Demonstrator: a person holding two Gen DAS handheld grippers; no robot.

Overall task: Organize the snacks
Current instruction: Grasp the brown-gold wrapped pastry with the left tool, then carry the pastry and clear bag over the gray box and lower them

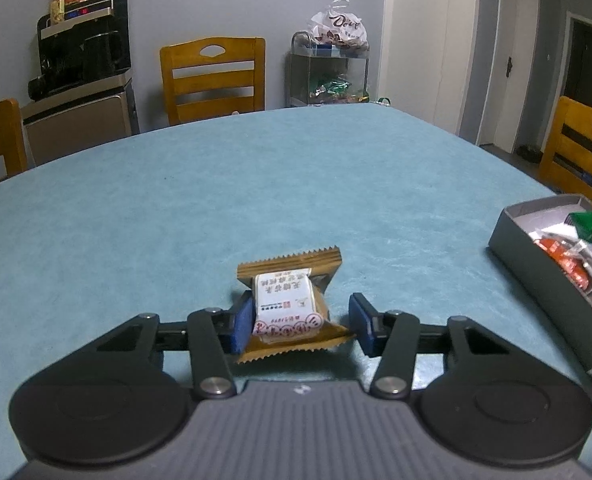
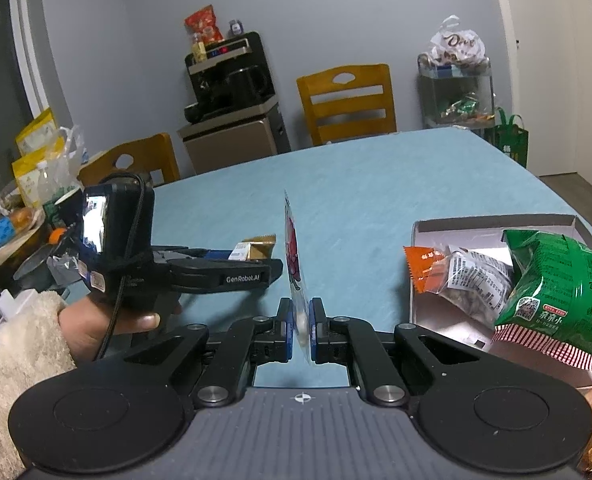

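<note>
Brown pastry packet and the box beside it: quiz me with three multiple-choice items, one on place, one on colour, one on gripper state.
1. Where does the brown pastry packet lie?
A. in the grey box
B. on the teal tablecloth, between the left gripper's jaws
C. on a chair

2. What colour is the big snack bag in the grey box?
A. green
B. purple
C. black

3. What is the right gripper doing?
A. open and empty
B. shut on a thin clear packet
C. shut on the green bag

Answers:
1 B: the packet rests on the teal tablecloth with the left gripper around it, one pad against it, the other apart.
2 A: green wrapper with a red-striped edge.
3 B: both blue pads pinch the thin clear packet, which stands edge-on.
</note>
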